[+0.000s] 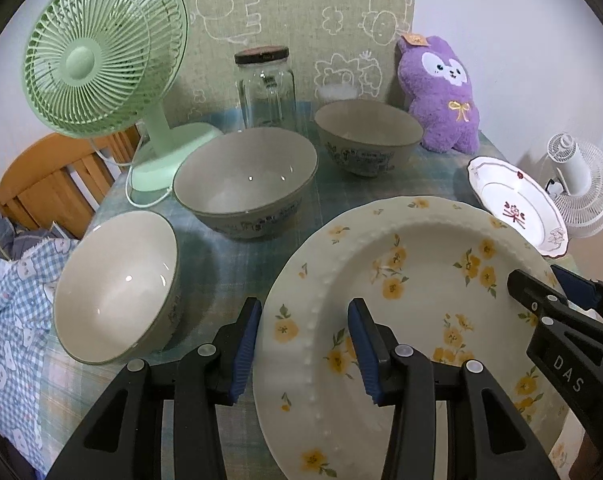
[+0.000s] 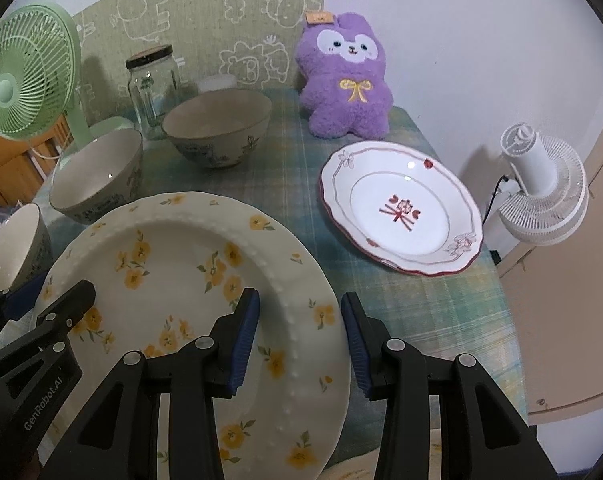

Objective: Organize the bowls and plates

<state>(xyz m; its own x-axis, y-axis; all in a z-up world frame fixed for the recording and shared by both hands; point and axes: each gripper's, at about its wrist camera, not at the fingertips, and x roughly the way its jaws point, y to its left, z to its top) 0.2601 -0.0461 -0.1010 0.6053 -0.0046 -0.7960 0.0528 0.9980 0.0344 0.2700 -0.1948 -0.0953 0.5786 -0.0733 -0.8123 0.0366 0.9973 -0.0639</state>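
A large cream plate with yellow flowers (image 1: 401, 280) (image 2: 173, 248) hangs at the near edge of the table, held from both sides. My left gripper (image 1: 303, 340) is shut on its left rim, one pad outside the edge and one over the well. My right gripper (image 2: 299, 320) is shut on the right rim in the same way. Each gripper also shows at the other view's edge. Three grey-green bowls stand to the left: a near one (image 1: 117, 292), a middle one (image 1: 245, 180) and a far one (image 1: 369, 132). A white plate with red trim (image 2: 401, 208) lies to the right.
At the back stand a green fan (image 1: 101, 52), a glass jar (image 1: 265, 84) and a purple plush toy (image 2: 345, 92). A white fan (image 2: 541, 184) sits off the table's right edge. A wooden chair (image 1: 49, 184) and checked cloth (image 1: 9, 300) lie to the left.
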